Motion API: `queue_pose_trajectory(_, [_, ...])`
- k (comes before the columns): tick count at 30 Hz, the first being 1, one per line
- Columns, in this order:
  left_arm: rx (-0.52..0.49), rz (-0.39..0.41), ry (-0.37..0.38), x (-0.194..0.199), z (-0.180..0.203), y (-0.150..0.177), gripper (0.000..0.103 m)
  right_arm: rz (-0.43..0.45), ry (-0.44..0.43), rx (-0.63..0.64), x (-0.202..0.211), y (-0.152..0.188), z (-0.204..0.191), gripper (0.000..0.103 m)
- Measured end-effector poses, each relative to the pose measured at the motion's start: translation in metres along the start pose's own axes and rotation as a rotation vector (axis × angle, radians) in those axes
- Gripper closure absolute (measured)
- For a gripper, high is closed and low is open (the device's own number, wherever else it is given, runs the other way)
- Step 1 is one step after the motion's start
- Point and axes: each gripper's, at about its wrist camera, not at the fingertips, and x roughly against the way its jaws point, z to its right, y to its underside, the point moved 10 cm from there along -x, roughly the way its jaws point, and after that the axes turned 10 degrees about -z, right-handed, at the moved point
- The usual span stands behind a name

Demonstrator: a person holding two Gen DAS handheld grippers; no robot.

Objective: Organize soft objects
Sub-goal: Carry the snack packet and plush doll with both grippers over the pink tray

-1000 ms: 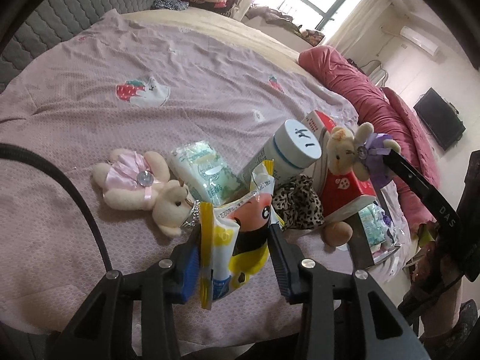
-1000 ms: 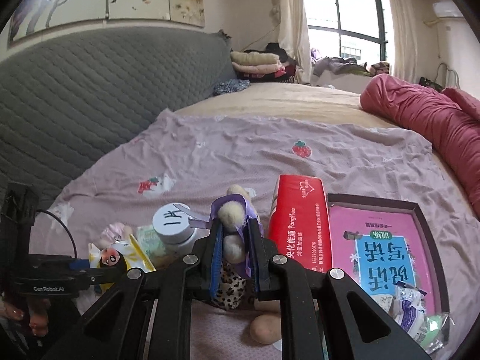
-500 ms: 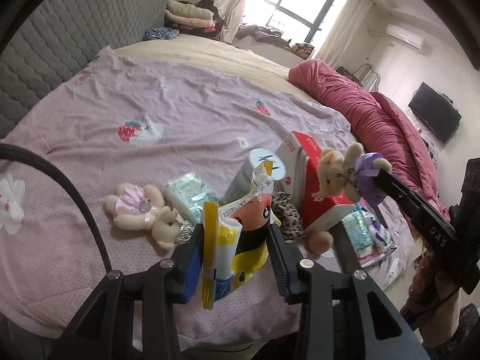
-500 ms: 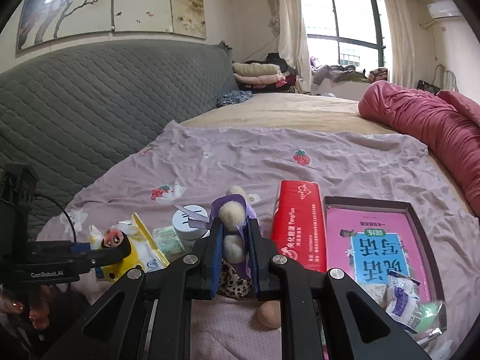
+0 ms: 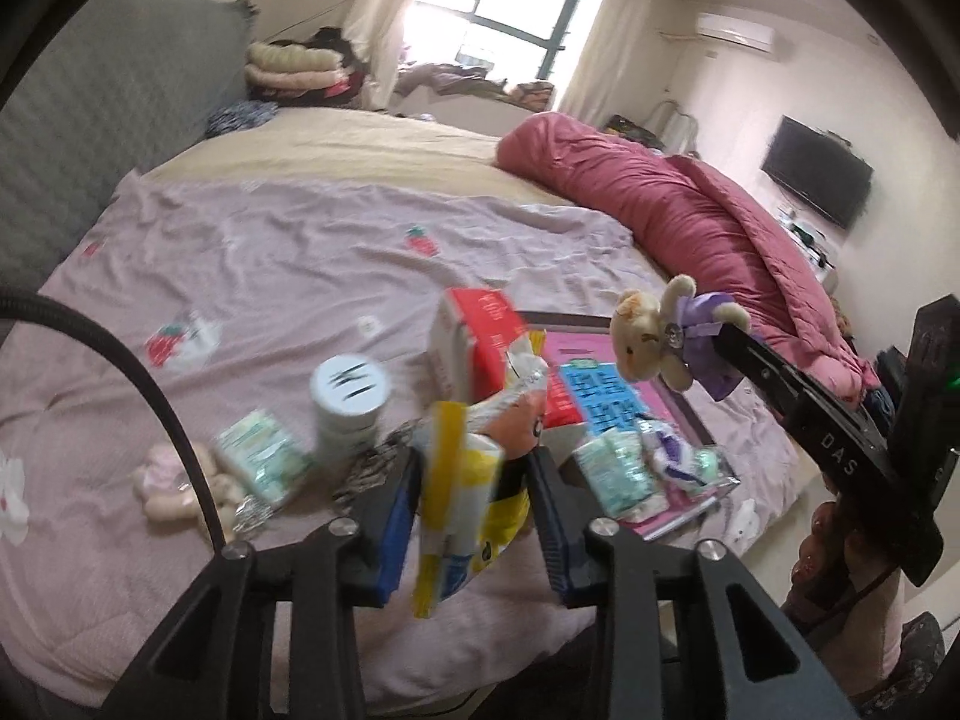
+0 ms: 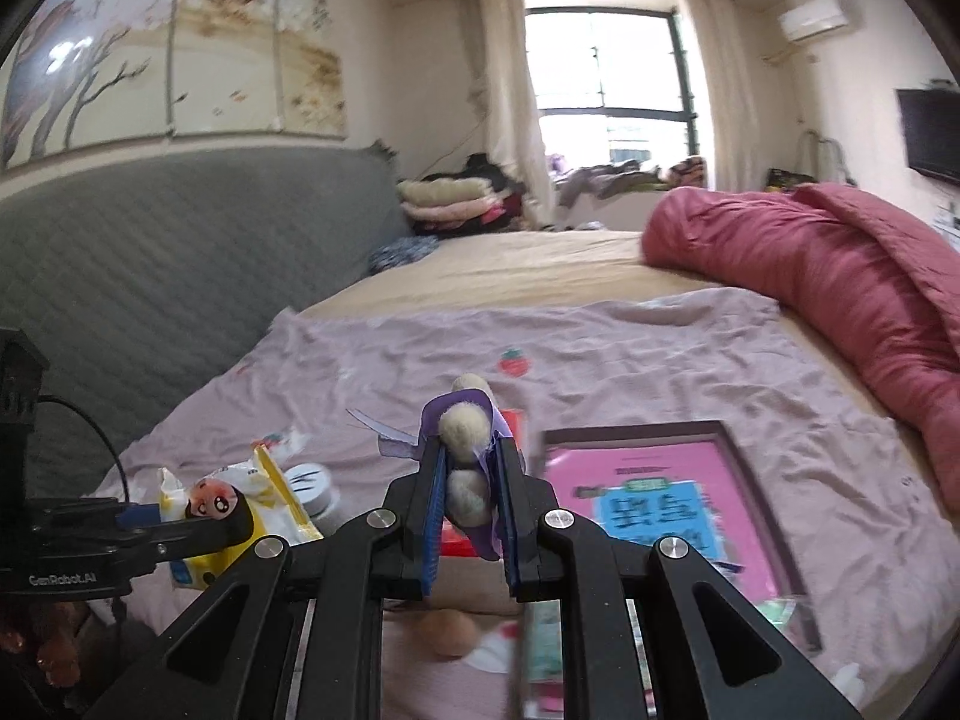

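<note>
My left gripper (image 5: 474,474) is shut on a yellow and white snack packet (image 5: 474,480) with a cartoon face and holds it above the bed; the packet also shows in the right wrist view (image 6: 228,510). My right gripper (image 6: 471,468) is shut on a small cream teddy bear in a purple dress (image 6: 465,438), held in the air; the bear shows in the left wrist view (image 5: 660,336). A pink-dressed teddy bear (image 5: 168,480) lies on the lilac blanket (image 5: 288,252) at the left.
On the blanket lie a white round jar (image 5: 351,396), a tissue pack (image 5: 258,456), a leopard-print cloth (image 5: 372,462), a red tissue box (image 5: 480,342) and a pink box lid (image 6: 660,486) holding small packs. A red quilt (image 5: 660,210) lies at the right.
Both grippers have risen and drawn back from the bed with their objects held. The things on the blanket look smaller and lower, and more of the room shows.
</note>
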Motion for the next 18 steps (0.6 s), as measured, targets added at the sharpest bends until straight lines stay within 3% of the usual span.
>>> queue_pose_trajectory(6, [-0.058, -0.026, 0.036, -0.021, 0.045, -0.011, 0.080, 0.041, 0.078, -0.088, 0.024, 0.003, 0.060, 0.087])
queue_pose_trajectory(11, [-0.099, -0.100, 0.029, -0.075, 0.076, -0.016, 0.085, 0.050, 0.113, -0.174, 0.033, 0.015, 0.109, 0.087])
queue_pose_trajectory(14, [-0.067, -0.147, 0.094, -0.100, 0.093, -0.017, 0.085, 0.053, 0.130, -0.201, 0.035, 0.021, 0.128, 0.087])
queue_pose_trajectory(18, [-0.082, -0.162, 0.119, -0.120, 0.118, -0.020, 0.085, 0.047, 0.151, -0.230, 0.034, 0.027, 0.148, 0.087])
